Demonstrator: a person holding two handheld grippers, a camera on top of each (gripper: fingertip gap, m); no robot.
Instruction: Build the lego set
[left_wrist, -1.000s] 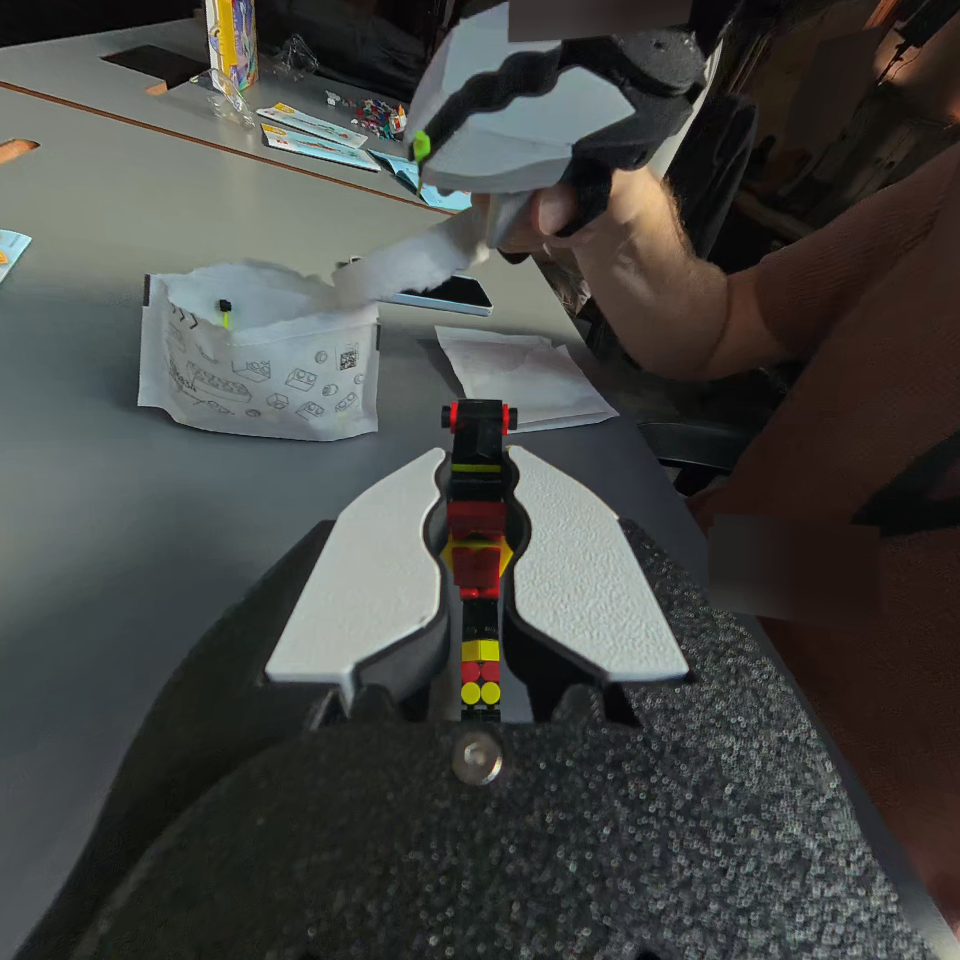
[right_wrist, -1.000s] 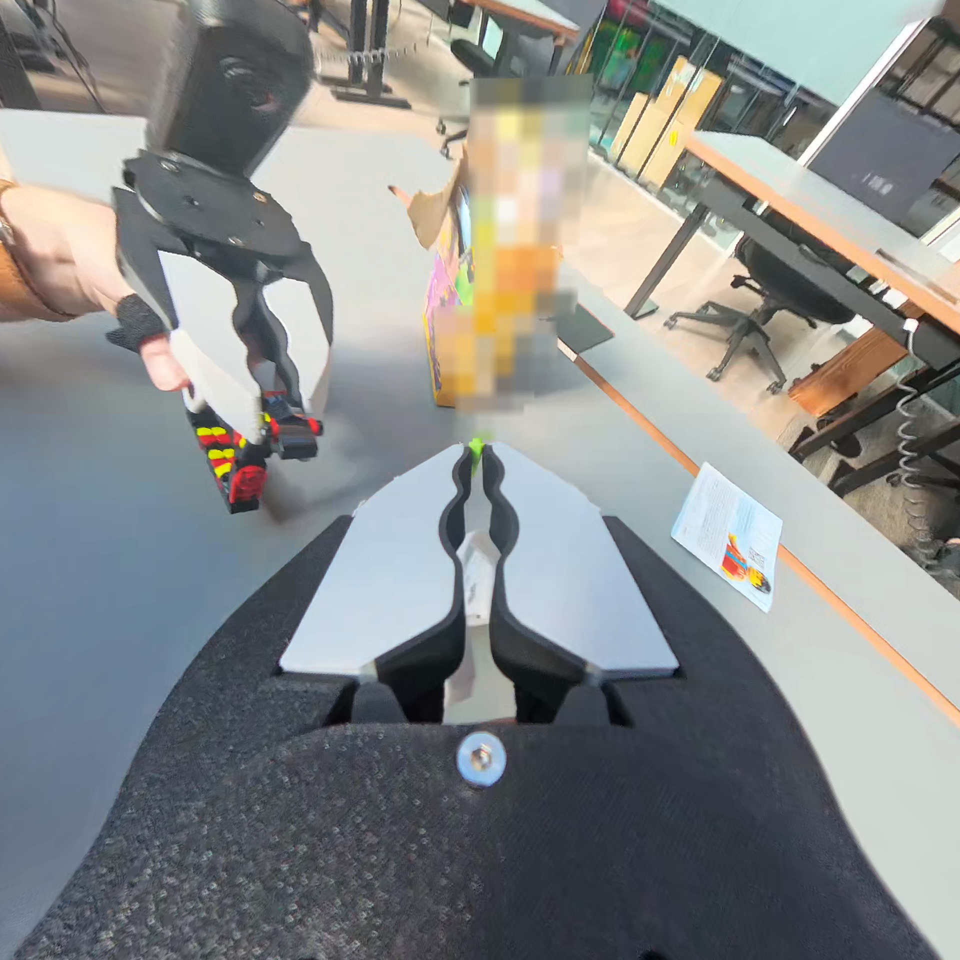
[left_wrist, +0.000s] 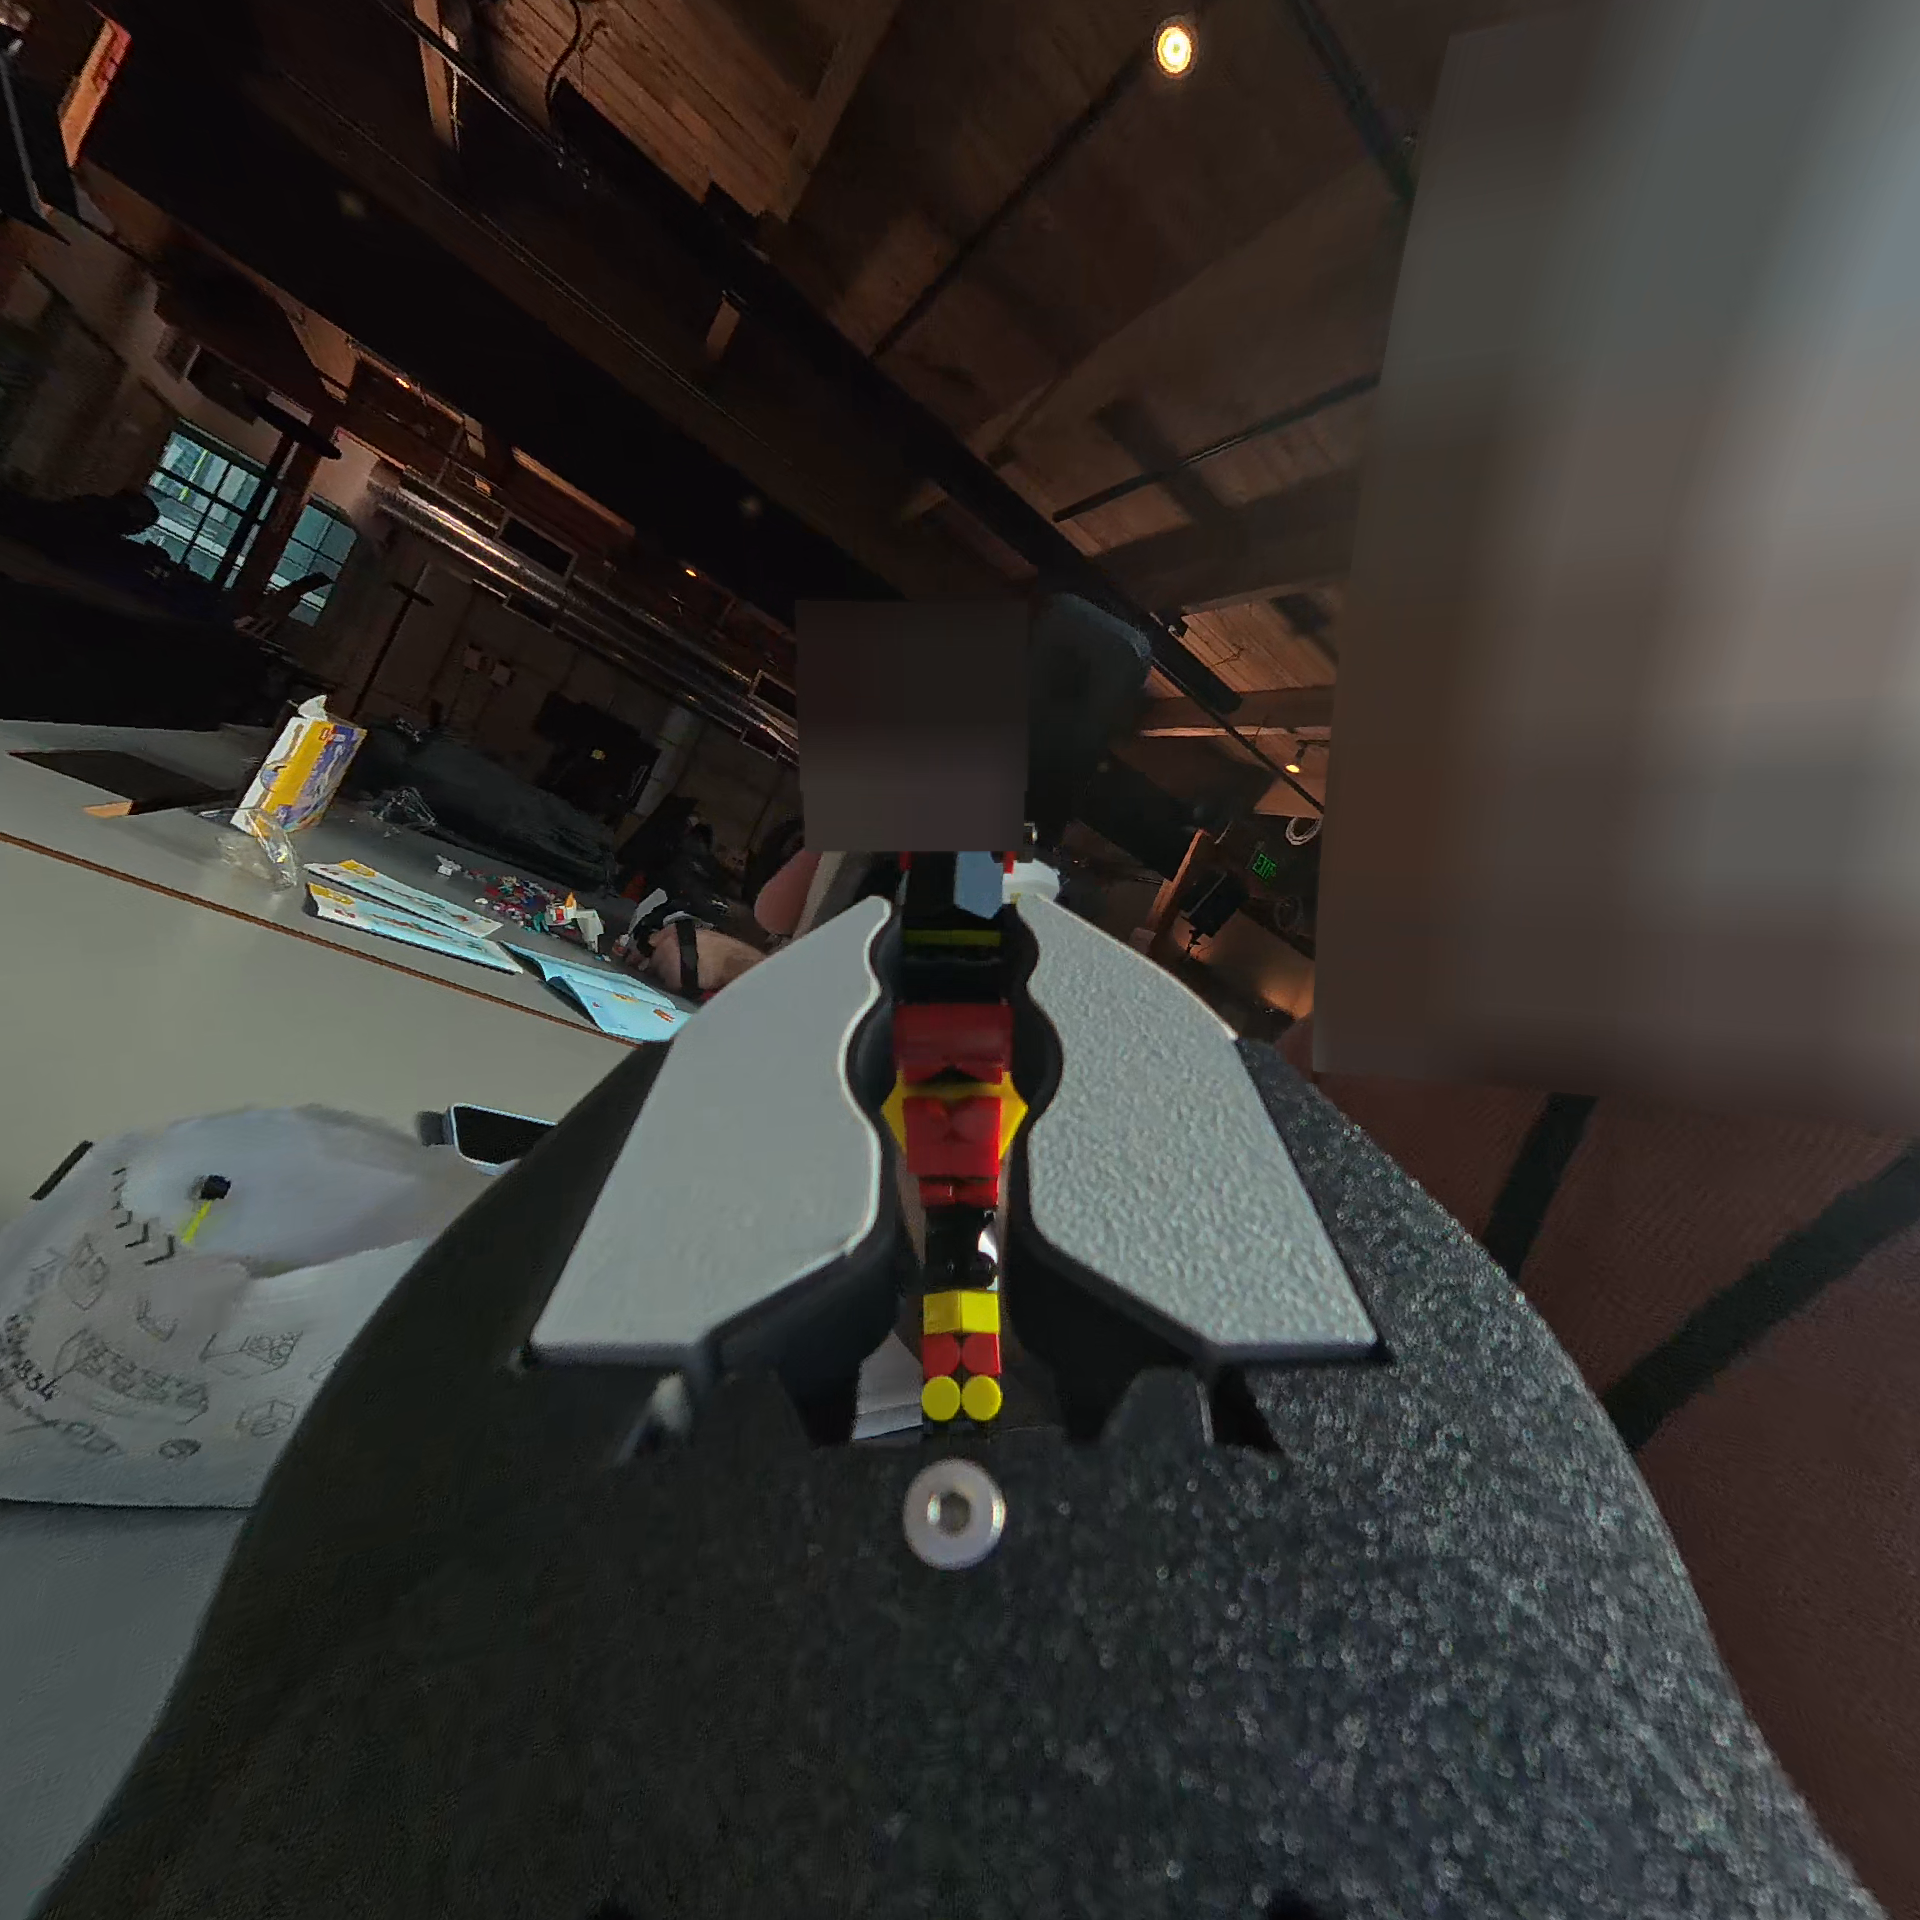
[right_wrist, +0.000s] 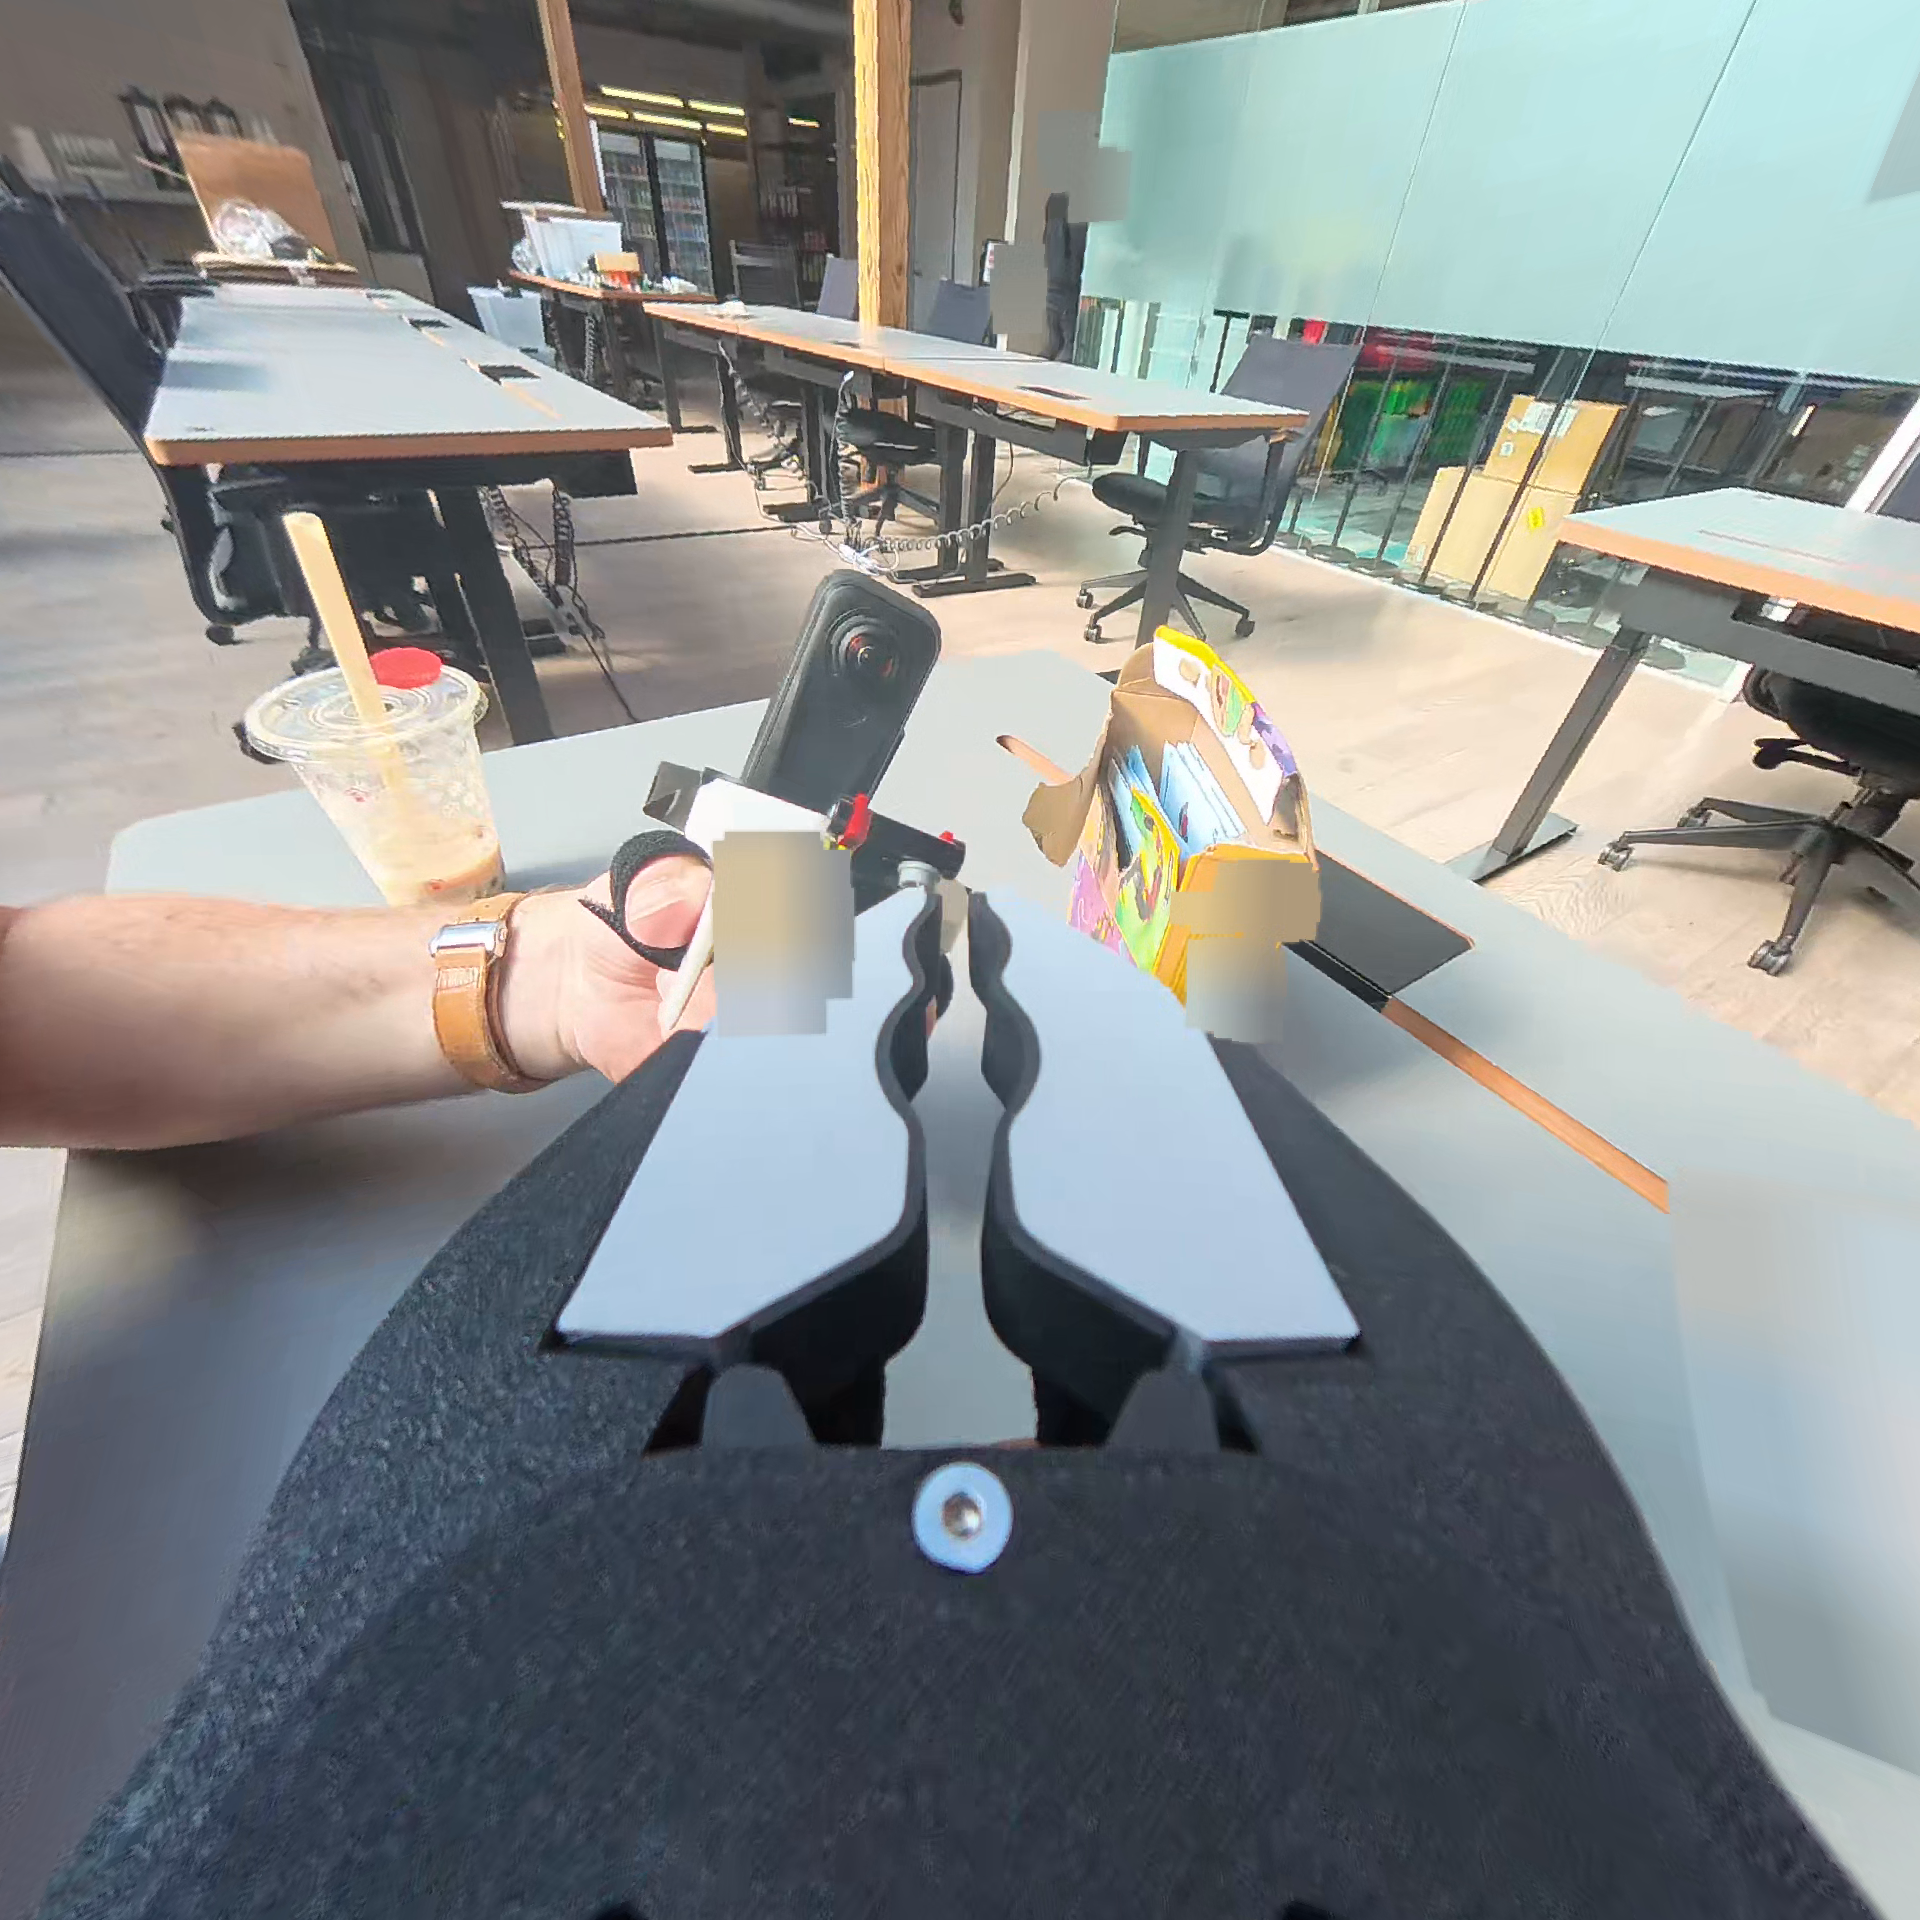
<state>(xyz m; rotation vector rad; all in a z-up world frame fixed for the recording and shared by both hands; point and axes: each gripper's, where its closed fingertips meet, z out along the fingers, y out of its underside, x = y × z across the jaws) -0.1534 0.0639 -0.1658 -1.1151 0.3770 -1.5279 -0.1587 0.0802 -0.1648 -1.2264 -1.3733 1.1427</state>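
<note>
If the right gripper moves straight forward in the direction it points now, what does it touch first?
Most likely the left gripper, which sits right beyond the right gripper fingertips with the black and red lego build. Depth is unclear, so the gap between them cannot be judged.

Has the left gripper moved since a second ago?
Yes. The left gripper has tilted upward: the white bag dropped to the lower left, and ceiling fills the view.

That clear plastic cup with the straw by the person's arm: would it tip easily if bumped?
Probably. The clear plastic cup looks nearly empty, only a little tan drink at the bottom, so likely light. It narrows toward its base, and the tall leaning straw adds leverage. Its thin walls would likely flex if squeezed.
</note>
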